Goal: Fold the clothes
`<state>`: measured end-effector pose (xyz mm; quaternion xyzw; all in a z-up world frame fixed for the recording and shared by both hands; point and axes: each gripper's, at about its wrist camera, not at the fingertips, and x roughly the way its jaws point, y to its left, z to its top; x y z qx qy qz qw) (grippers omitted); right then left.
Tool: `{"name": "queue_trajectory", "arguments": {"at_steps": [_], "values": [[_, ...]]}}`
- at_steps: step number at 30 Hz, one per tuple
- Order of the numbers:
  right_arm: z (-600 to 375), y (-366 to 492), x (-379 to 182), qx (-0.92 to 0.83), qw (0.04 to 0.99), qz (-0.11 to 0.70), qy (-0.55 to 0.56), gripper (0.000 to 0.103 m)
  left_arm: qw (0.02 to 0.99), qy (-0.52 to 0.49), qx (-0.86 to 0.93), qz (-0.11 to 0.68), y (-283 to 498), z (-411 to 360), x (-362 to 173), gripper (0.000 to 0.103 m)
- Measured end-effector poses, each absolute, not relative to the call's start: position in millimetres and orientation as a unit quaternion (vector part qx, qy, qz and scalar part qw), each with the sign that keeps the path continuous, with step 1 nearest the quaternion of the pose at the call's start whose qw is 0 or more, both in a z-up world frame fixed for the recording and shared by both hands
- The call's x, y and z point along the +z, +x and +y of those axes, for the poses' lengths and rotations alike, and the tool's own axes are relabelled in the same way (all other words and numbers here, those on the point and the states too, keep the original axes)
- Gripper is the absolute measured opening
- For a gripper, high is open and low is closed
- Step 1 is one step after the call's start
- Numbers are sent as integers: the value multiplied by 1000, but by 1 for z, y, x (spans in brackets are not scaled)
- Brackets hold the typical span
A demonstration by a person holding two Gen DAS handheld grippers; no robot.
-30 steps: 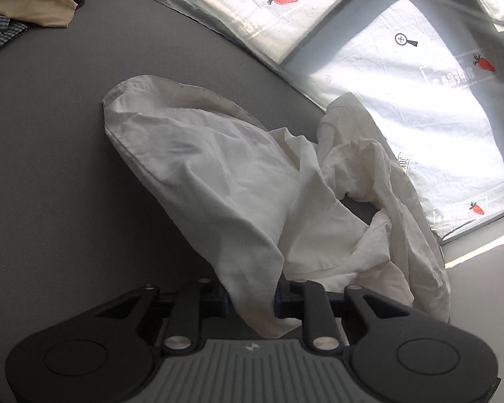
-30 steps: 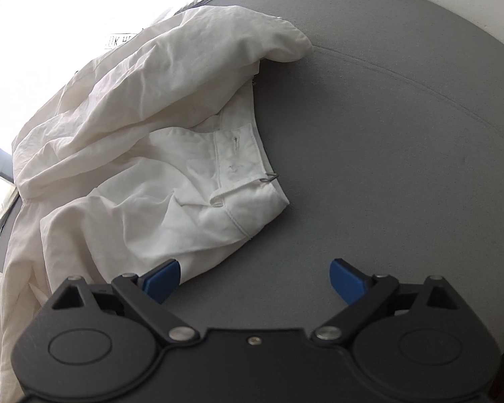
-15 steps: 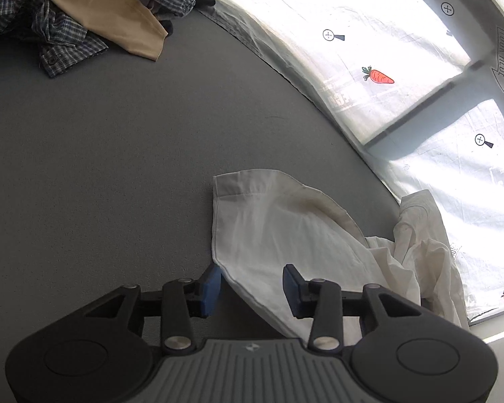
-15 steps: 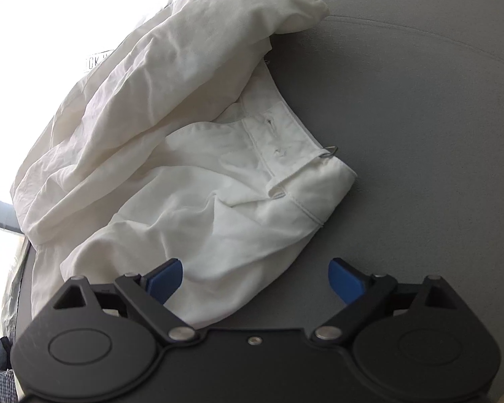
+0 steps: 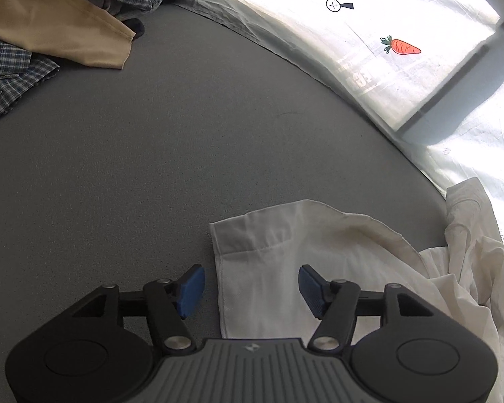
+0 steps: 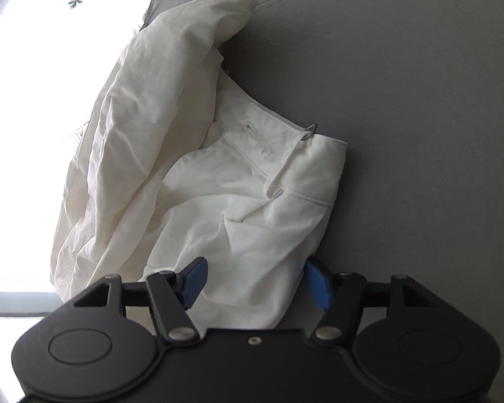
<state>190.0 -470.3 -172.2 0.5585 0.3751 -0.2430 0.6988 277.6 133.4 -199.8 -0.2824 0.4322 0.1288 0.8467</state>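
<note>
White trousers (image 5: 319,268) lie crumpled on the gray surface (image 5: 184,168), near its edge beside a white sheet printed with carrots (image 5: 403,47). The left claw (image 5: 250,288) has just been opening; its 2 blue pads stand apart, clear of the cloth, with a hemmed trouser leg end lying flat between them. The right claw (image 6: 257,280) has just been closing over the waistband end (image 6: 285,154), fabric between its pads, which do not visibly press it. A heap of plaid and tan clothes (image 5: 50,33) sits well apart at the far side.
</note>
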Motion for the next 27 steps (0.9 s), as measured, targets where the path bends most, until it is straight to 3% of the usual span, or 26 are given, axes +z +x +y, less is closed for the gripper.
{"name": "queue_trajectory", "arguments": {"at_steps": [1, 4, 5, 7, 9, 15, 27], "values": [[-471, 189, -172, -247, 699, 375, 556, 43, 847, -280, 128, 433, 282, 133, -201, 63], [-473, 188, -172, -250, 698, 372, 558, 32, 851, -272, 130, 430, 289, 128, -201, 62], [-474, 188, -171, -250, 701, 371, 555, 27, 851, -270, 136, 428, 290, 127, -200, 57], [-473, 190, -169, -247, 714, 374, 538, 14, 850, -267, 153, 428, 290, 127, -200, 37], [-474, 191, -161, -251, 735, 369, 511, 7, 848, -276, 158, 425, 288, 129, -198, 14], [-492, 188, -110, -257, 826, 309, 395, 4, 873, -273, 186, 360, 267, 131, -149, 9], [-594, 124, -12, -262, 892, 163, 330, 3, 902, -267, 262, 213, 146, 133, -34, 8]]}}
